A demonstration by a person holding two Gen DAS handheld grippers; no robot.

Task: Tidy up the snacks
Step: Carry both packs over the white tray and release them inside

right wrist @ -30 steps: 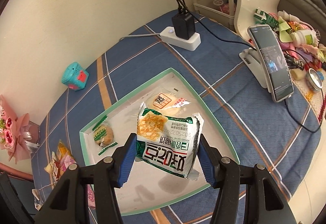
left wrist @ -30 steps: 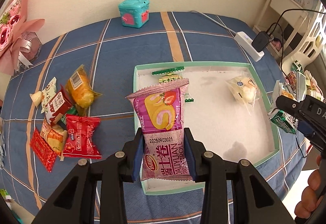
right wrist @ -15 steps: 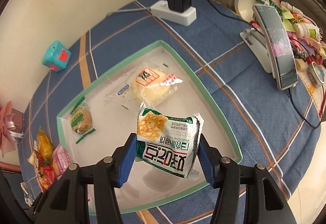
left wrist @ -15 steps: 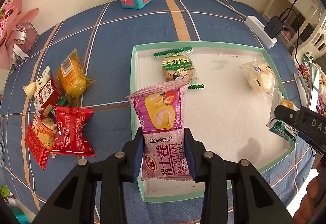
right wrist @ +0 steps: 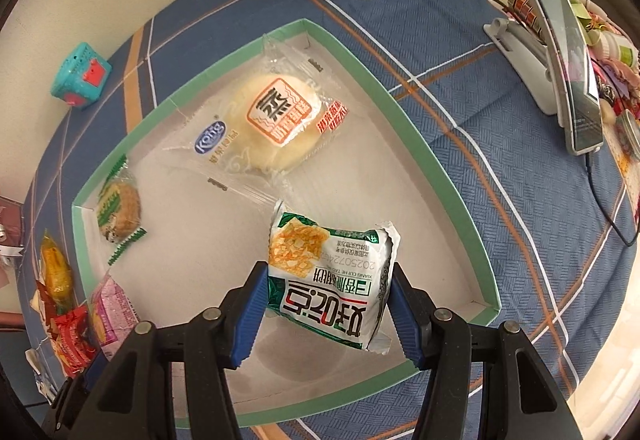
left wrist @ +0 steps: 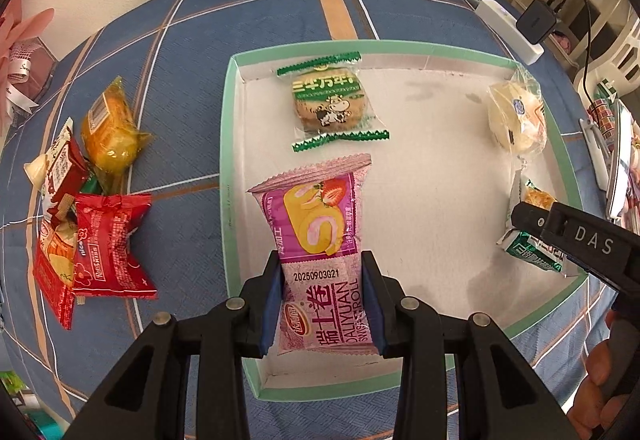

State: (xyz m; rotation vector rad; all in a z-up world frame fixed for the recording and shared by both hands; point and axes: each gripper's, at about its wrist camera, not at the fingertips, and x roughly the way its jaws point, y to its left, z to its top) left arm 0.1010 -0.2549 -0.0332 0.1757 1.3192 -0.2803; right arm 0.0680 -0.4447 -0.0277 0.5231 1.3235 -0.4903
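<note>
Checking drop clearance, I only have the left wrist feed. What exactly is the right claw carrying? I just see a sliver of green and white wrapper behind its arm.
Observer: The right claw is shut on a white and green plastic cracker packet, held over the near right part of the shallow white cardboard tray with the mint green rim.
Operator: Anything under it?
Observer: Bare tray floor below; the round pale bun in a clear wrapper lies farther in, apart from the packet.
Operator: What's right of the tray? My view cuts off.
Observer: A dark smartphone on a white stand, cable attached, on the blue checked tablecloth.
</note>
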